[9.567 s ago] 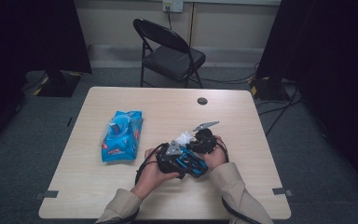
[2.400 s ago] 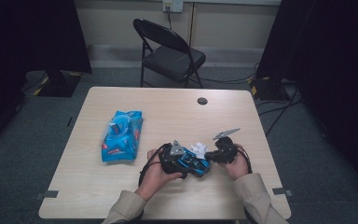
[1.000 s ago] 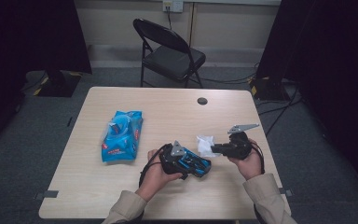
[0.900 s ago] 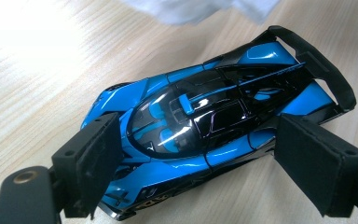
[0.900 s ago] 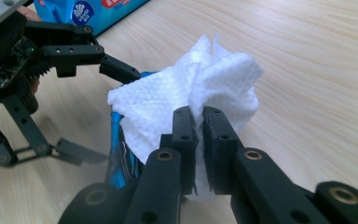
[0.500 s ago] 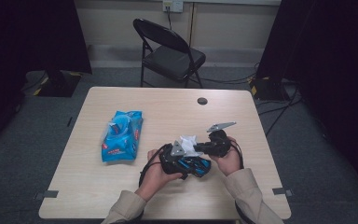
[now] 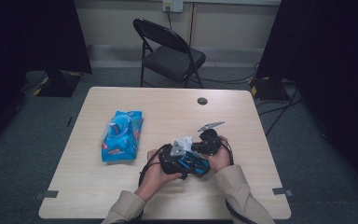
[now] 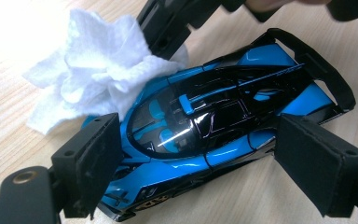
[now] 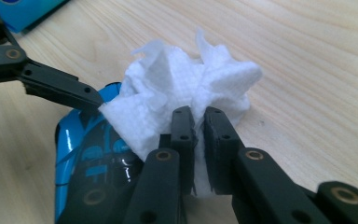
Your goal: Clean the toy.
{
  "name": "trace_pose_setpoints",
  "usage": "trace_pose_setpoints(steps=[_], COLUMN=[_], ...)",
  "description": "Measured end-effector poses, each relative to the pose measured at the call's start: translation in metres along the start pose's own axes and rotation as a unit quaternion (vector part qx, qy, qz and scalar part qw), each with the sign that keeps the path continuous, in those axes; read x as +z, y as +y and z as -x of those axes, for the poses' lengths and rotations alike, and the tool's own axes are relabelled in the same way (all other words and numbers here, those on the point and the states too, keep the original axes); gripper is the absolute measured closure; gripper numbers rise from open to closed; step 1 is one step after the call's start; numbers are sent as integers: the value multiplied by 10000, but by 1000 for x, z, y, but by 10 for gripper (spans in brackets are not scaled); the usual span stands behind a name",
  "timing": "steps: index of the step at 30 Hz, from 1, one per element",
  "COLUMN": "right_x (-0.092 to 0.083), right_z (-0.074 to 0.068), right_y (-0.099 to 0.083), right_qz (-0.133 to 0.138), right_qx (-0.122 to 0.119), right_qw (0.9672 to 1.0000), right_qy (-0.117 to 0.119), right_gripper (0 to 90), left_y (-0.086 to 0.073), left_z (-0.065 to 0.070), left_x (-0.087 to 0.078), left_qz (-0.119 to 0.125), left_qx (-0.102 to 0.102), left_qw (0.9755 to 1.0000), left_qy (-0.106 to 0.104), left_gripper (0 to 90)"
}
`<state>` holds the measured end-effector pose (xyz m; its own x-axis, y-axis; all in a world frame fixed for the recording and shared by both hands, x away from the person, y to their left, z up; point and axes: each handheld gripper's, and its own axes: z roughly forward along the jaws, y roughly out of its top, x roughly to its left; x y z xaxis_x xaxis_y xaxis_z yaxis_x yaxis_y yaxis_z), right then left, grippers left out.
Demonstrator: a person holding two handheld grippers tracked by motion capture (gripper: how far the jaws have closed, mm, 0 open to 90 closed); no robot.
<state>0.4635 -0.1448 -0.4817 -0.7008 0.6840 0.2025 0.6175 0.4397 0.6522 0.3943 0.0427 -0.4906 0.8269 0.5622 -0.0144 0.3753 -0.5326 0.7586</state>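
My right gripper pinches a white wipe against the blue toy car at centre frame; my left gripper clamps the car's sides. Pushing sideways could twist it loose, since that hold looks shallow.

The person wears tan long sleeves. Each black two-jaw gripper has flat rectangular pads, brass-coloured rivets and a trailing black cable.
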Motion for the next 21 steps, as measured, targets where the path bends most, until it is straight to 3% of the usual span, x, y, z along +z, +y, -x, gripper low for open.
trace_pose_setpoints(steps=[3, 5, 9, 21], right_x=[4, 8, 8, -9], right_z=[1, 1, 1, 10], right_y=[-1, -2, -3, -18], right_qz=[-38, -202, -156, -224], right_qx=[-78, -185, -237, -251], right_qw=[10000, 9996, 9996, 9992], right_qy=[-8, -79, 5, 210], right_gripper=[834, 835, 837, 837], left_y=[0, 0, 0, -1], left_z=[0, 0, -1, 0], left_x=[0, 0, 0, 0], left_qz=[17, -9, 30, 49], left_qx=[-13, -7, -69, -56], left_qw=[10000, 10000, 10000, 10000], left_qy=[-9, -1, -22, -32], left_gripper=[147, 147, 150, 152])
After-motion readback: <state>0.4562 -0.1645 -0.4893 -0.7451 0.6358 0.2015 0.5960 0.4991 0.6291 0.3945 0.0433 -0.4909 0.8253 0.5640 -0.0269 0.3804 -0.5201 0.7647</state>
